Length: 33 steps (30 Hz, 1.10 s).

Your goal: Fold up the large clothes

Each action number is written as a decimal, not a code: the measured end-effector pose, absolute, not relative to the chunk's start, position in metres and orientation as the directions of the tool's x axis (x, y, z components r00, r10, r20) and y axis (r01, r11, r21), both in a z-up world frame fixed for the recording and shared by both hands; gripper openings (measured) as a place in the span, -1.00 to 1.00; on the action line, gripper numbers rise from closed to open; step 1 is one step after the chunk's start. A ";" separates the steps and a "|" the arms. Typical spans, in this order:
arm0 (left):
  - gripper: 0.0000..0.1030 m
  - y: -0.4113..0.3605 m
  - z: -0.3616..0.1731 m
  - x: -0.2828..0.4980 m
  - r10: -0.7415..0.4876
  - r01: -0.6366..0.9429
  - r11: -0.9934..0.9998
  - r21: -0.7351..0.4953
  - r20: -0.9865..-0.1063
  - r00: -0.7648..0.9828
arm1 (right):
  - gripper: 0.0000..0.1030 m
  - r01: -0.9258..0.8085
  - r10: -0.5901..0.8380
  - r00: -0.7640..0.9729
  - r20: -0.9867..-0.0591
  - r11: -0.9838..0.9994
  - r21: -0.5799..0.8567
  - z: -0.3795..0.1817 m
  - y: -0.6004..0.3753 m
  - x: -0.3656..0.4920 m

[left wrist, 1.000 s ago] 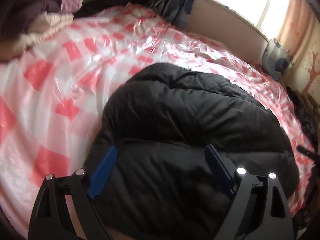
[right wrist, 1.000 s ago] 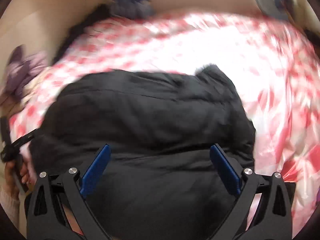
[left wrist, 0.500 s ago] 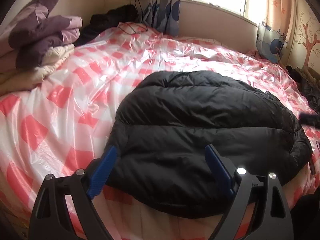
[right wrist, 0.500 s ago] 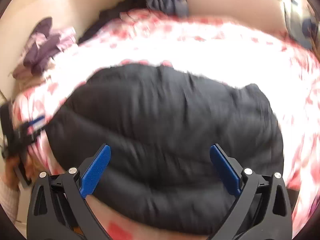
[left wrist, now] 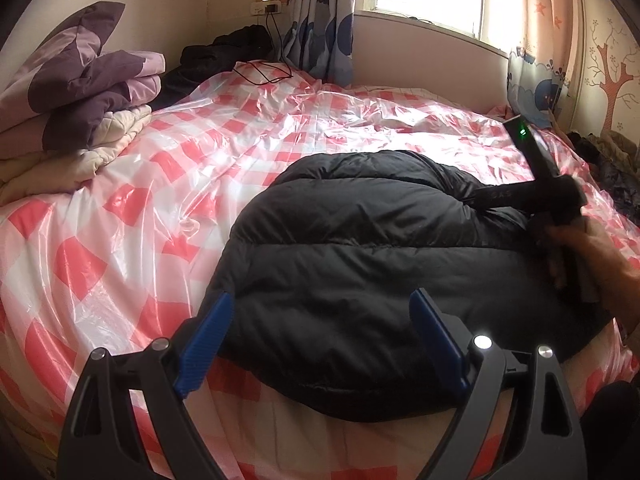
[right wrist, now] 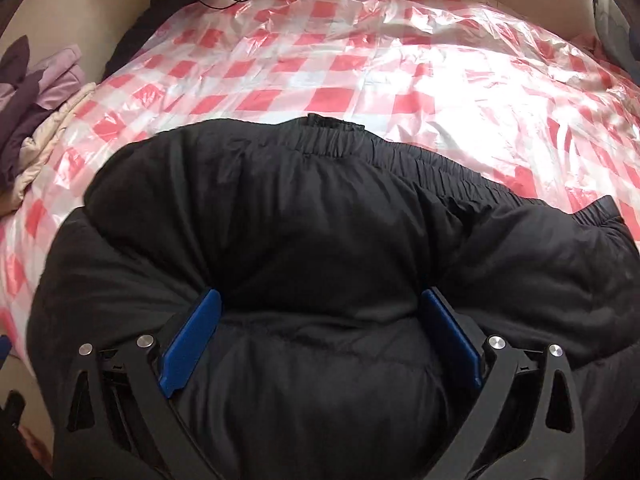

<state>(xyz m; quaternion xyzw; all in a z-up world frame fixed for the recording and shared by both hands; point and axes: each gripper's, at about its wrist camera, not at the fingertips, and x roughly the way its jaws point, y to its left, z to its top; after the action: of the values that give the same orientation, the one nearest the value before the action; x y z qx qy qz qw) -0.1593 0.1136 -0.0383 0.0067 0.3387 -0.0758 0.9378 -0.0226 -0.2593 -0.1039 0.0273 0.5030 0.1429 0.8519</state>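
Left wrist view: we count one black padded jacket, folded into a thick bundle, lying on the near part of the bed with its red-and-white checked plastic cover. One stack of folded bedding sits at the far left corner. One black cable lies near the head of the bed. Our left tongs hang above the jacket's near edge, angled downward, two blue fingers spread wide with nothing between them. At right, one hand holds the right tongs tipped down against the jacket's right end.

Right wrist view: the right tongs point steeply down, both blue fingers spread wide and sunk into the jacket; padding bulges between them, but we cannot tell whether they clamp it. One elastic hem runs along the far edge.
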 end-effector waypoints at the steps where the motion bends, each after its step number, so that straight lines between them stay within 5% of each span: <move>1: 0.67 0.112 -0.037 -0.161 -0.134 0.147 0.989 -0.032 -0.633 0.762 | 0.87 -0.234 0.285 0.463 -0.839 0.953 0.194 -0.097 -0.259 -0.036; 7: 0.71 0.111 -0.033 -0.172 -0.174 0.166 0.983 -0.072 -0.633 0.754 | 0.87 -0.480 0.417 0.483 -0.770 0.862 0.165 -0.053 -0.241 -0.167; 11: 0.71 0.143 -0.047 -0.162 -0.383 0.131 0.909 -0.396 -0.667 0.639 | 0.86 -0.672 0.371 0.468 -0.802 0.738 -0.050 -0.061 -0.205 -0.234; 15: 0.71 0.204 -0.075 -0.162 -0.553 -0.072 0.697 -0.713 -0.599 0.579 | 0.86 -0.690 0.310 0.475 -0.823 0.712 -0.130 -0.077 -0.192 -0.264; 21: 0.77 0.227 -0.090 -0.171 -0.577 -0.148 0.643 -0.751 -0.602 0.552 | 0.86 -0.668 0.130 0.544 -0.829 0.664 -0.335 -0.107 -0.163 -0.260; 29: 0.77 0.191 -0.121 -0.149 -0.687 -0.159 0.564 -0.810 -0.567 0.454 | 0.87 -0.413 0.421 0.423 -0.803 0.878 0.243 -0.104 -0.237 -0.195; 33: 0.79 0.168 -0.133 -0.123 -0.720 -0.166 0.504 -0.848 -0.518 0.462 | 0.87 -0.425 0.443 0.396 -0.804 0.865 0.267 -0.107 -0.242 -0.195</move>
<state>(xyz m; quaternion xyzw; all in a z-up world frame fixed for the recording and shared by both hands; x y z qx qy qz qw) -0.1230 0.1683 -0.1328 -0.4593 0.4819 -0.1922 0.7210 -0.1950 -0.2423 -0.1066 0.0090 0.4842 0.2598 0.8354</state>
